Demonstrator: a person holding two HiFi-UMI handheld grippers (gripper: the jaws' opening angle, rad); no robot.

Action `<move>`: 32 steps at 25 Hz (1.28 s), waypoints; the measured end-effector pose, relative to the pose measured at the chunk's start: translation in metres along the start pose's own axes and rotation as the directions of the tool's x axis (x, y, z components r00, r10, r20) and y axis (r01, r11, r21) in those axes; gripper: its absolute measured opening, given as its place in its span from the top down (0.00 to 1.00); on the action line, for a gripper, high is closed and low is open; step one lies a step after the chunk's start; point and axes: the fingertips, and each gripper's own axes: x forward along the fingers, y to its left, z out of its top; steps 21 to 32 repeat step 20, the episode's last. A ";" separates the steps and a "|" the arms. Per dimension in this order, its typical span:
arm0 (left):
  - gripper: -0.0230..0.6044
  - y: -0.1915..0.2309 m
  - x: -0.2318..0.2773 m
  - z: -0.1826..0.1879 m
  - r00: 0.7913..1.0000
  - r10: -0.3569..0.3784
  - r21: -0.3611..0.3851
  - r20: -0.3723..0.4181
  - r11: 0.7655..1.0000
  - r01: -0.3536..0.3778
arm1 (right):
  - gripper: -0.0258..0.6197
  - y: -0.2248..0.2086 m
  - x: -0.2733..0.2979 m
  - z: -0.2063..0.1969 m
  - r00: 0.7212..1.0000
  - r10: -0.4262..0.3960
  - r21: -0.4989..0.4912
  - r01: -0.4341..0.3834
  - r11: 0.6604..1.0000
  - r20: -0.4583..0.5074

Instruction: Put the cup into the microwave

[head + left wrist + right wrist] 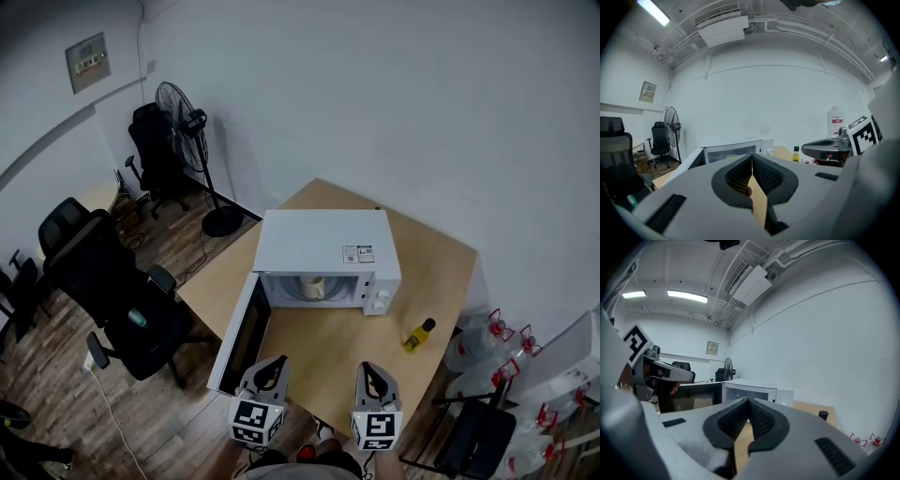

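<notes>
A pale cup (pixel 312 286) stands inside the white microwave (pixel 323 246), whose door (pixel 240 334) hangs open to the left. My left gripper (pixel 274 367) and right gripper (pixel 373 374) hover side by side at the table's near edge, well short of the microwave. Both are shut with nothing between the jaws. In the left gripper view the left gripper (pixel 752 158) has its pads meeting, and the microwave (pixel 733 150) lies beyond. The right gripper (pixel 749 401) looks past its touching pads at the microwave (pixel 757 392) and open door (pixel 686 398).
A small yellow bottle (pixel 418 335) with a dark cap lies on the wooden table (pixel 441 272) right of the microwave. Black office chairs (pixel 112 291) and a standing fan (pixel 192 150) stand on the floor at left. Water jugs (pixel 511 361) are at the right.
</notes>
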 end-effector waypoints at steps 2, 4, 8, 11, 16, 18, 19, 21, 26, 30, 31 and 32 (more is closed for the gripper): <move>0.92 0.000 0.002 0.000 1.000 -0.004 0.001 0.000 1.000 0.004 | 0.93 0.000 0.001 -0.001 1.000 -0.002 -0.003 0.002 1.000 -0.002; 0.92 0.000 0.003 0.002 1.000 -0.007 0.002 0.002 1.000 0.007 | 0.93 -0.001 0.001 -0.001 1.000 -0.006 -0.002 0.006 1.000 -0.006; 0.92 -0.002 0.004 0.001 1.000 -0.011 0.001 0.003 1.000 0.011 | 0.93 -0.003 0.002 -0.001 1.000 -0.002 -0.007 0.002 1.000 -0.001; 0.92 -0.001 0.005 0.001 1.000 -0.010 -0.001 0.001 1.000 0.010 | 0.93 -0.003 0.003 0.000 1.000 -0.004 -0.007 0.004 1.000 -0.002; 0.92 -0.002 0.005 0.001 1.000 -0.011 0.001 0.004 1.000 0.011 | 0.93 -0.002 0.003 -0.002 1.000 -0.003 -0.006 0.003 1.000 -0.006; 0.92 -0.002 0.006 0.000 1.000 -0.012 0.001 0.005 1.000 0.012 | 0.93 -0.002 0.003 -0.003 1.000 -0.003 -0.004 0.003 1.000 -0.006; 0.92 -0.002 0.006 0.000 1.000 -0.013 0.001 0.004 1.000 0.013 | 0.93 -0.002 0.003 -0.003 1.000 -0.003 -0.004 0.003 1.000 -0.005; 0.92 -0.002 0.007 -0.001 1.000 -0.013 0.000 0.004 1.000 0.013 | 0.93 -0.002 0.004 -0.003 1.000 -0.003 -0.003 0.003 1.000 -0.005; 0.92 -0.002 0.007 -0.001 1.000 -0.013 0.000 0.004 1.000 0.013 | 0.93 -0.002 0.004 -0.003 1.000 -0.003 -0.003 0.003 1.000 -0.005; 0.92 -0.002 0.007 -0.001 1.000 -0.013 0.000 0.004 1.000 0.013 | 0.93 -0.002 0.004 -0.003 1.000 -0.003 -0.003 0.003 1.000 -0.005; 0.92 -0.002 0.007 -0.001 1.000 -0.013 0.000 0.004 1.000 0.013 | 0.93 -0.002 0.004 -0.003 1.000 -0.003 -0.003 0.003 1.000 -0.005; 0.92 -0.002 0.007 -0.001 1.000 -0.013 0.000 0.004 1.000 0.013 | 0.93 -0.002 0.004 -0.003 1.000 -0.003 -0.003 0.003 1.000 -0.005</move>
